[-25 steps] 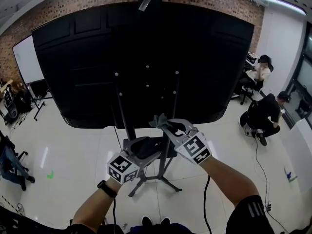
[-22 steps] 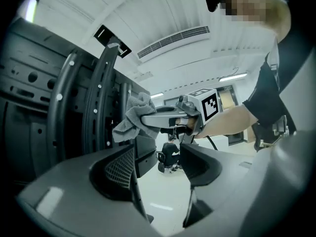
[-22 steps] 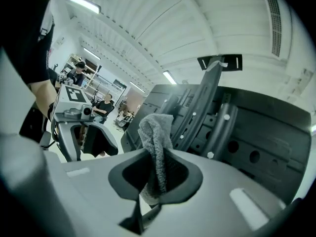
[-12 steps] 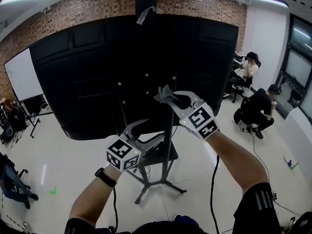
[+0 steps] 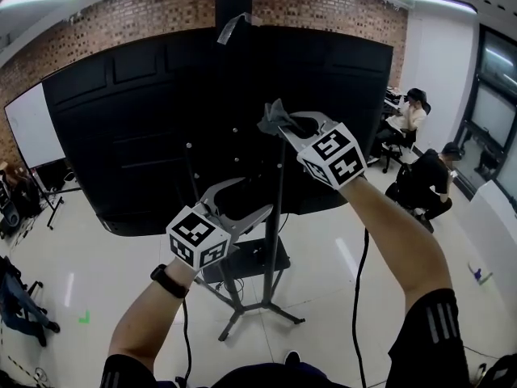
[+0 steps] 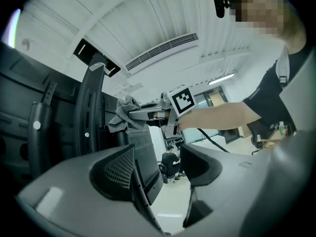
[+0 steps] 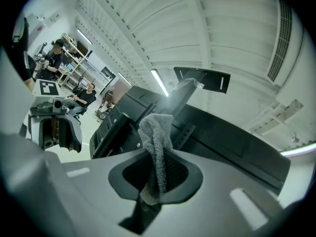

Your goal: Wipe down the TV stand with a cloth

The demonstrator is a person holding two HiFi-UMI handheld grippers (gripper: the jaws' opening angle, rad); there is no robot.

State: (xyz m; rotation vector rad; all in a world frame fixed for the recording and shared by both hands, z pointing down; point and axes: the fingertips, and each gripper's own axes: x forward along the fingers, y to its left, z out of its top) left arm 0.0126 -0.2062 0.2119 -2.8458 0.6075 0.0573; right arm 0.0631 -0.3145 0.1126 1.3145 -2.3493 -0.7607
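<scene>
Grey cloth (image 7: 155,132) in right gripper (image 7: 157,177)

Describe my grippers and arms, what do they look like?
Left claw and right claw are grey plastic, each bearing a white cube with black square markers. A black cable hangs by the right arm. Black watch on left wrist; black short sleeves.

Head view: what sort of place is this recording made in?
Probably an open office or lab workroom: a brick wall, a whiteboard, seated people at the far side, and a big TV on a TV stand.
</scene>
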